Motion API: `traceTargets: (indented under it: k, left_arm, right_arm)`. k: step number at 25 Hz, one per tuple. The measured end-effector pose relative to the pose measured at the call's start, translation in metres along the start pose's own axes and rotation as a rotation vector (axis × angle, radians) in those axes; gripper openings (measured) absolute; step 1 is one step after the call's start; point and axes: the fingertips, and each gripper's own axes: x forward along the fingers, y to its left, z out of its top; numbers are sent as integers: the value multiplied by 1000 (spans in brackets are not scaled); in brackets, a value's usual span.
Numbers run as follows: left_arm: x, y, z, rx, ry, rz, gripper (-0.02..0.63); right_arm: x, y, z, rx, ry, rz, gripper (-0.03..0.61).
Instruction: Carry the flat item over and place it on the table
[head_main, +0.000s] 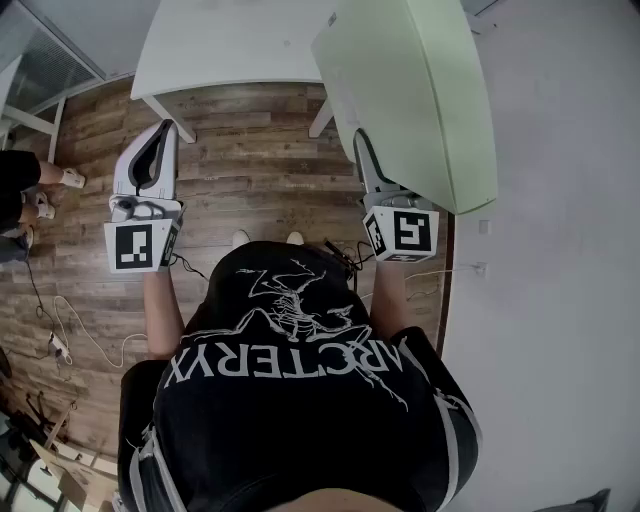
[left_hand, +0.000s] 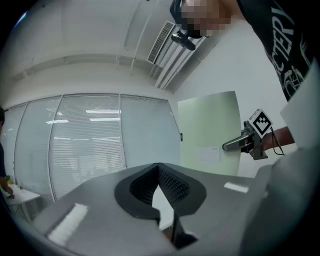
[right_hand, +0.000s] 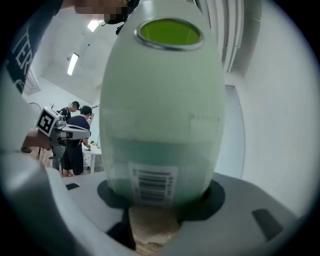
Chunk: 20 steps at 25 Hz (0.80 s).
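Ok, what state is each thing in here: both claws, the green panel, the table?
Left claw: shut, holding nothing.
Right claw: shut on the green panel's lower edge.
Green panel: held up in the air, roughly upright, not yet set down.
White table: standing ahead, panel not resting on it.

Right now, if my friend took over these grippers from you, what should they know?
Left gripper: jaws together, holding nothing, out over the wooden floor.
Right gripper: shut on the bottom edge of the pale green flat board, held up in the air.
White table: just ahead.
Done: the board is picked up and close to the table.
Left: lay it flat on the tabletop, then open the right jaws.
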Motion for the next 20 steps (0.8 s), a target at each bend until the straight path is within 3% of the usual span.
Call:
traceTargets:
  k: [9,20]
  left_arm:
    - [3,-4,8,-4,-58,-6,11]
    - [10,-15,-7,-10,18,18,11]
  right_arm:
    - [-1,-2,-4,9,7,-2,261]
    - [7,-12,-14,37,4,36,261]
